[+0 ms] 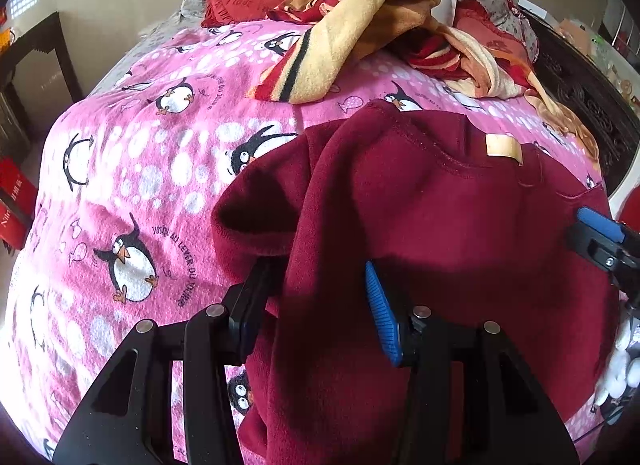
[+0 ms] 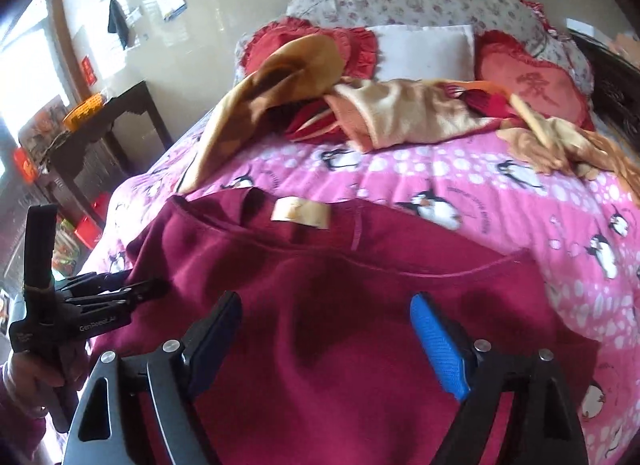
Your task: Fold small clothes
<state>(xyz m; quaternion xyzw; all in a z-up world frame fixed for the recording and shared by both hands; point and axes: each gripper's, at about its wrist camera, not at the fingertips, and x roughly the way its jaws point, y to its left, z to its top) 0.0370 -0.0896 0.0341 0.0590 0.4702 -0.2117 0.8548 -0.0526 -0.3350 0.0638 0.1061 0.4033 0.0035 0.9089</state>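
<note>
A dark red fleece top (image 1: 460, 217) lies on the pink penguin bedspread (image 1: 120, 169), with a tan neck label (image 1: 502, 147). It also shows in the right wrist view (image 2: 320, 325), label (image 2: 300, 213) at the collar. My left gripper (image 1: 316, 285) is open, with a raised fold of the sleeve draped between its fingers (image 1: 380, 313) and over the left one. My right gripper (image 2: 328, 329) is open just above the body of the top. Each gripper shows at the edge of the other's view: the right one (image 1: 600, 237) and the left one (image 2: 104, 293).
A crumpled tan and red blanket (image 1: 360, 37) lies farther up the bed, with red heart cushions (image 2: 532, 85) and a white pillow (image 2: 424, 51) behind. A dark side table (image 2: 104, 137) stands left of the bed. A dark carved bed frame (image 1: 580, 93) runs along the right.
</note>
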